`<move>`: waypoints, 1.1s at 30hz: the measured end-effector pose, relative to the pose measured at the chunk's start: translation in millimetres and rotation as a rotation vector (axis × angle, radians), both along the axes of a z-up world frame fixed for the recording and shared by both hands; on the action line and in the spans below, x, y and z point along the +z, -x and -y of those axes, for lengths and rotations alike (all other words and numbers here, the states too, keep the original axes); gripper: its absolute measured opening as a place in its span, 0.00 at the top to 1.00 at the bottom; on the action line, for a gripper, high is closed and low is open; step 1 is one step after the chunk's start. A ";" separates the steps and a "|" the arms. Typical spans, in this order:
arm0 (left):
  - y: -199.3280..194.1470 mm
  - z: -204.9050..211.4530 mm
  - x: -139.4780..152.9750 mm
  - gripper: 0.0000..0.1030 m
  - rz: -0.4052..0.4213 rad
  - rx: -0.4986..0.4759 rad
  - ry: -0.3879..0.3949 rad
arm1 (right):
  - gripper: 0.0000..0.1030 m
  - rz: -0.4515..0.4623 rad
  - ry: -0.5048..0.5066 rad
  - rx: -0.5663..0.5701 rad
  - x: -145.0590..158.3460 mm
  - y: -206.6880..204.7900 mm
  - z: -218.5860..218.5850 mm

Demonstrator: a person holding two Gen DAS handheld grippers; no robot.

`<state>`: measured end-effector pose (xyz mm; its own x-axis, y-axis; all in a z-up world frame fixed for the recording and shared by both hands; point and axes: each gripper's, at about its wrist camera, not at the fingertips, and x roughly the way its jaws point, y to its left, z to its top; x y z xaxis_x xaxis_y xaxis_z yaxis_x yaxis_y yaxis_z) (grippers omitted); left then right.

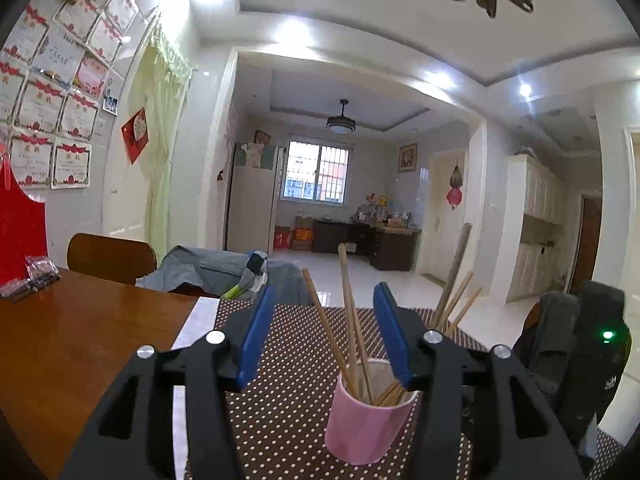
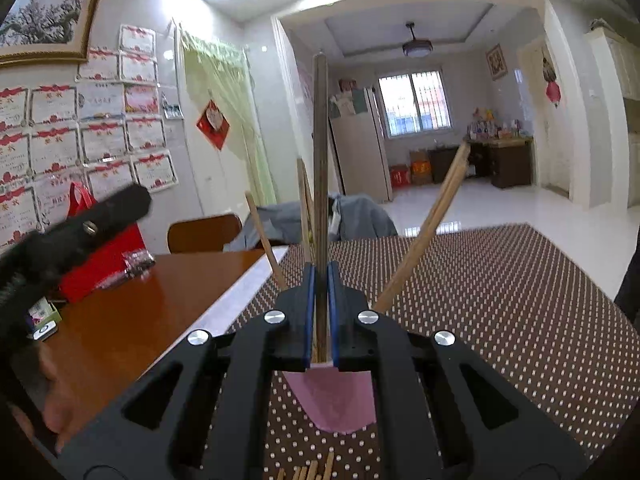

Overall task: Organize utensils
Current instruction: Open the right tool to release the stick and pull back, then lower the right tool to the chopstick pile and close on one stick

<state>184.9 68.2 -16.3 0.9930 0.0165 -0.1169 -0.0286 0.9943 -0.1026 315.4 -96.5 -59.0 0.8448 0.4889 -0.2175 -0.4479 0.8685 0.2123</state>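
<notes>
1. A pink cup [image 1: 366, 420] stands upright on a brown polka-dot mat [image 1: 288, 380], which covers part of a wooden counter [image 1: 80, 340]. The cup is the landmark for everything below.
2. Several light wooden chopsticks [image 1: 350, 332] already stand in the cup, leaning outward in different directions, so much of the sorting looks done.
3. The left gripper [image 1: 324, 332] hovers just behind the cup with its blue fingers [image 1: 256, 332] spread wide, holding nothing. The cup sits low between them, nearer the right finger.
4. The right gripper [image 2: 320, 312] is directly above the cup, its fingers closed narrow on a dark wooden stick [image 2: 320, 168] that rises upright. Its lower end is hidden behind the fingers, so whether it already rests inside the cup cannot be told.
5. A few loose chopsticks [image 2: 308, 472] lie on the mat in front of the cup, at the bottom edge of the right wrist view.
6. Judgement: the task is well along; the held stick remains to be released, and the loose ones remain to be collected.
</notes>
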 end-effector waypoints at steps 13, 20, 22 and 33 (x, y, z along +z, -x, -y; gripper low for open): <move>20.8 4.4 4.7 0.50 -0.033 -0.018 0.003 | 0.51 -0.033 -0.010 -0.025 4.8 12.5 9.9; 33.8 10.1 9.1 0.50 -0.037 -0.017 -0.002 | 0.47 -0.006 -0.003 -0.033 13.4 29.4 18.9; 38.1 11.5 10.3 0.50 -0.041 -0.017 -0.002 | 0.47 -0.004 -0.002 -0.035 15.1 34.2 22.3; 46.1 24.3 -9.0 0.50 -0.250 -0.052 -0.006 | 0.41 -0.065 0.054 -0.020 13.1 61.3 44.9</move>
<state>138.8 43.9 -25.3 0.9326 -0.0320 -0.3594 -0.0014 0.9957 -0.0924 254.2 -141.3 -45.8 0.8372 0.4585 -0.2980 -0.4174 0.8879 0.1933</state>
